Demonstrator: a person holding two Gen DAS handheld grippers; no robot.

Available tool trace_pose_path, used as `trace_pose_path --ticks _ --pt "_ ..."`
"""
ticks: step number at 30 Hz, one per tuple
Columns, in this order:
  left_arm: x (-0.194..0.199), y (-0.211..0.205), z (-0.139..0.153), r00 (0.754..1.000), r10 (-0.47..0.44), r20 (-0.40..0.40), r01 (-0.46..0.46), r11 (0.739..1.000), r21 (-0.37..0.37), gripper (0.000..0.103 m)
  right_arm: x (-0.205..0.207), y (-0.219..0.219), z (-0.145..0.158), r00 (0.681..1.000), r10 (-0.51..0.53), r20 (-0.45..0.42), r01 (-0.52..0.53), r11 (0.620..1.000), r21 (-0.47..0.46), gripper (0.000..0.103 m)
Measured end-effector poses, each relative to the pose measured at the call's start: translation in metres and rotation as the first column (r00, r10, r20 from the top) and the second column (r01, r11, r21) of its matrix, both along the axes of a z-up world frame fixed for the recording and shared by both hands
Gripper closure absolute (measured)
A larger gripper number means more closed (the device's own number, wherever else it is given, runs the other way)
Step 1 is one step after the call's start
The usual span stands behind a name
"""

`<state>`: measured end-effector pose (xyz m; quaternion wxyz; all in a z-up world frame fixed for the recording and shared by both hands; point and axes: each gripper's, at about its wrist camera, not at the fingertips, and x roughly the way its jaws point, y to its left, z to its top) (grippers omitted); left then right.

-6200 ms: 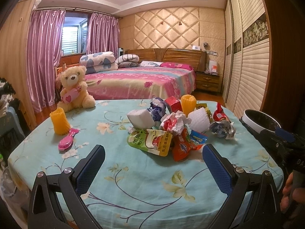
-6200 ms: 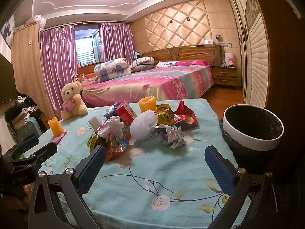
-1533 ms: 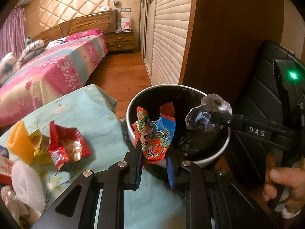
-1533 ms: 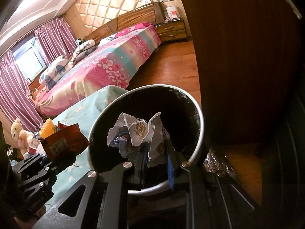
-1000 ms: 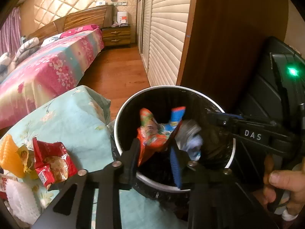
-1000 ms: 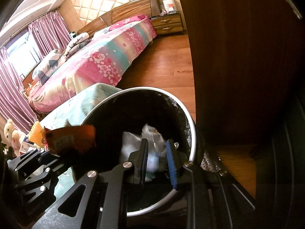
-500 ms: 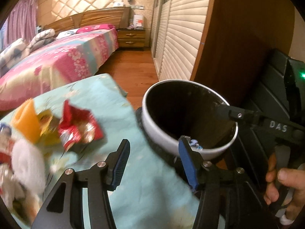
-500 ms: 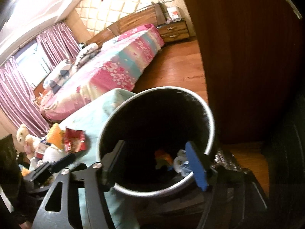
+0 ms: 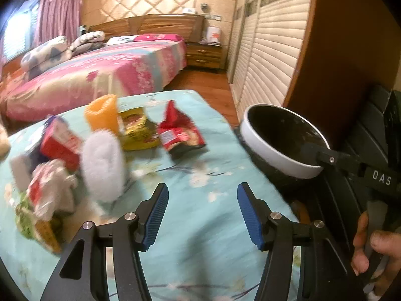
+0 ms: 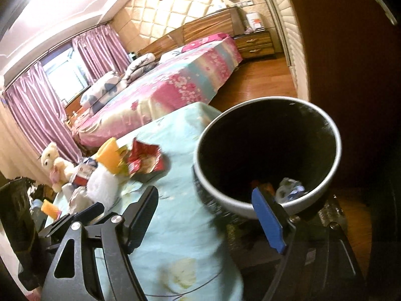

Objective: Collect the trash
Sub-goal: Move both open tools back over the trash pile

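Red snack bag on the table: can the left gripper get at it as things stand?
Probably yes. The left gripper is open and empty, and bare tablecloth lies between it and the red snack bag, which sits at the pile's near edge, uncovered.

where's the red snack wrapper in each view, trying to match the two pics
Left wrist: red snack wrapper lies upper centre on the tablecloth, right of the yellow packet.
Right wrist: red snack wrapper sits left of centre, just left of the bin.
Shared landmark: the white-rimmed trash bin at the table's edge.
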<state>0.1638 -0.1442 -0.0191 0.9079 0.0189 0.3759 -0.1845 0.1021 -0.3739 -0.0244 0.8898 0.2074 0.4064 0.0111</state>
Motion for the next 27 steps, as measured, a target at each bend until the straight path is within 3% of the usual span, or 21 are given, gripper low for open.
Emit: trace_pose_path --ticks 20,27 --pt "-0.018 0.065 0.0 0.974 0.226 0.014 -0.225 0.974 -0.023 0.045 0.017 0.088 -0.021 0.985 0.171 -0.032 -0.171 0.985 0.001 0.024" --pt "-0.016 0.079 -0.001 0.957 0.289 0.036 -0.289 0.957 -0.015 0.039 0.032 0.109 -0.028 0.977 0.208 -0.041 -0.208 0.978 -0.011 0.024"
